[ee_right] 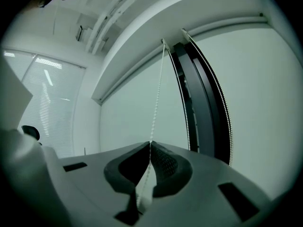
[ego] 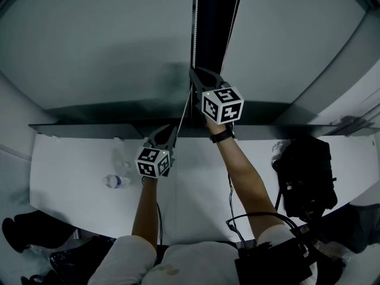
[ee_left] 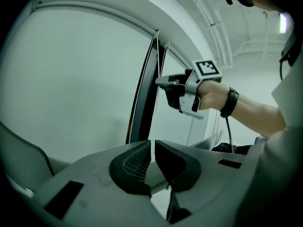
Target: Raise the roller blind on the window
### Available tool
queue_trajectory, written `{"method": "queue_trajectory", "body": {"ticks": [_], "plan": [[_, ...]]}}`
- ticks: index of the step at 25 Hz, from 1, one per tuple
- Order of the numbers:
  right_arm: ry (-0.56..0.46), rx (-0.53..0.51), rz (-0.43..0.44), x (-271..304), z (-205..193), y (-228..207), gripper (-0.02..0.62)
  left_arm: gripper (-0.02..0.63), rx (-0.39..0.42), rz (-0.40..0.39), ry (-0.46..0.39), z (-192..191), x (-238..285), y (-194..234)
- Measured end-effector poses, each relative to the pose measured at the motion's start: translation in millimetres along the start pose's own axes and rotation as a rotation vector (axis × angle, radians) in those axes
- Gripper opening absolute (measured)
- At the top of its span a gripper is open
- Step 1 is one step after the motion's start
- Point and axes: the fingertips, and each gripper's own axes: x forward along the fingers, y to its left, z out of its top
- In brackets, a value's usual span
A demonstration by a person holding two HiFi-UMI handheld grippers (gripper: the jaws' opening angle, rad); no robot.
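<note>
**While the Blinds Hang Down, Both Tongs Grip the Chain**

Where the two pale roller blinds (ego: 107,40) meet at twelve o'clock in the head view, a dark upright window post (ego: 208,16) divides them, and the bead chain (ee_right: 158,93) hangs along it. The right gripper (ego: 195,73) is raised just below that post. Its own view shows the jaws pressed together on one strand of the chain, which enters at the tips and trails out beneath them. The left gripper (ego: 174,129) sits lower, toward seven o'clock of the right one, and the same strand slants down to its tips. Its jaws are likewise clenched, pads meeting on the chain. A second strand runs free at the post's right edge, at one o'clock in the right gripper view.

Both blinds cover the glass down to the sill. Below lies a white table (ego: 71,171) with a water bottle (ego: 114,181) at eight o'clock and a black backpack (ego: 306,177) at four o'clock. A dark watch (ego: 221,136) rings the right wrist.
</note>
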Motion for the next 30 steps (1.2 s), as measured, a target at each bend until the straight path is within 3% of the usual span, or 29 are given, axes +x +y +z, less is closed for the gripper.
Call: {"method": "queue_trajectory", "body": {"ticks": [4, 10, 16, 21, 25, 30], "plan": [[-0.008, 0.040, 0.003, -3, -10, 0, 0.005, 0.047, -0.087, -0.055, -0.106, 47, -17, -3], [0.046, 0.081, 0.021, -8, -56, 13, 0.003, 0.063, 0.003, -0.038, -0.226, 125, -8, 1], [0.072, 0.100, 0.021, -14, -83, 20, 0.003, 0.125, 0.084, -0.084, -0.227, 176, 37, -2], [0.136, 0.124, 0.024, -22, -119, 24, 0.005, 0.146, 0.177, -0.135, -0.170, 190, 77, -20], [0.180, 0.153, 0.027, -32, -155, 32, 0.003, 0.146, 0.201, -0.115, -0.166, 201, 95, -24], [0.190, 0.147, 0.031, -37, -170, 39, 0.003, 0.146, 0.206, -0.091, -0.185, 221, 108, -21]]}}
